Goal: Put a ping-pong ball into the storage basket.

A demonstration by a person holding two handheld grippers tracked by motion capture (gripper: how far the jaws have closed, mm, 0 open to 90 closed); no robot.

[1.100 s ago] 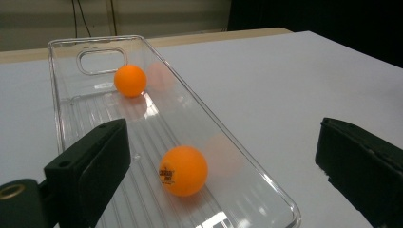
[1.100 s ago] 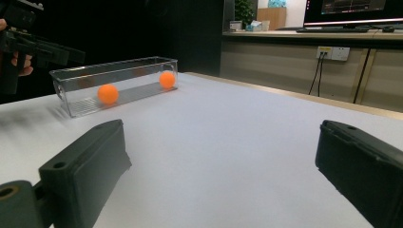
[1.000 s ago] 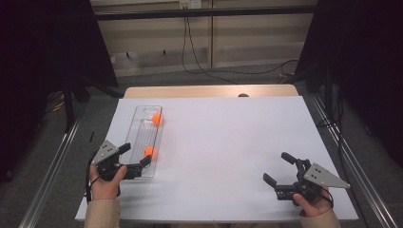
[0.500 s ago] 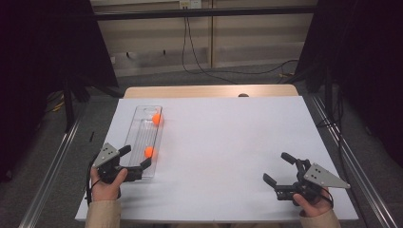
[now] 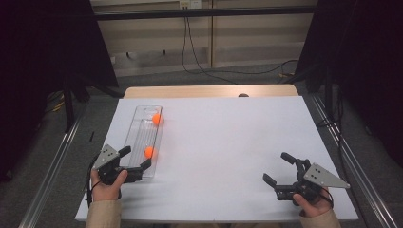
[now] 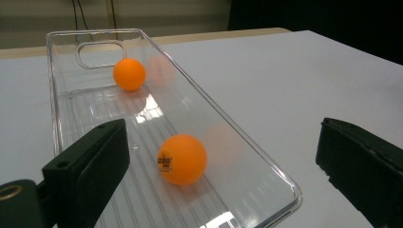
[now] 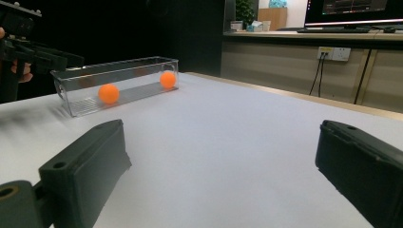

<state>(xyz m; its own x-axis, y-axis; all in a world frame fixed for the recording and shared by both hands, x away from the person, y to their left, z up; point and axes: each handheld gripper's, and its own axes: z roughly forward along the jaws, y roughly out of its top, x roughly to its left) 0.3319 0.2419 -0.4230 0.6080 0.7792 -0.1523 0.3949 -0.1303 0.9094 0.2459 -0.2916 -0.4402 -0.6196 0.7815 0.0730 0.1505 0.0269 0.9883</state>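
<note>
Orange ball (image 6: 182, 159) is seen in clear tray (image 6: 56, 123) just ahead of left gripper (image 5: 134, 163), jaws held wide.

The high view looks forward and down from above the near edge of the desk (image 5: 228, 142), taking in the whole top with the clear tray (image 5: 135, 142) at its left. The left gripper view sits low at the tray's (image 6: 280, 178) near end, very close, facing along its length toward the far end. The right gripper view sits low and well away from the tray (image 7: 71, 76), facing across the desk at its long side. All three views share the tray and its two orange balls (image 5: 149, 152).
</note>
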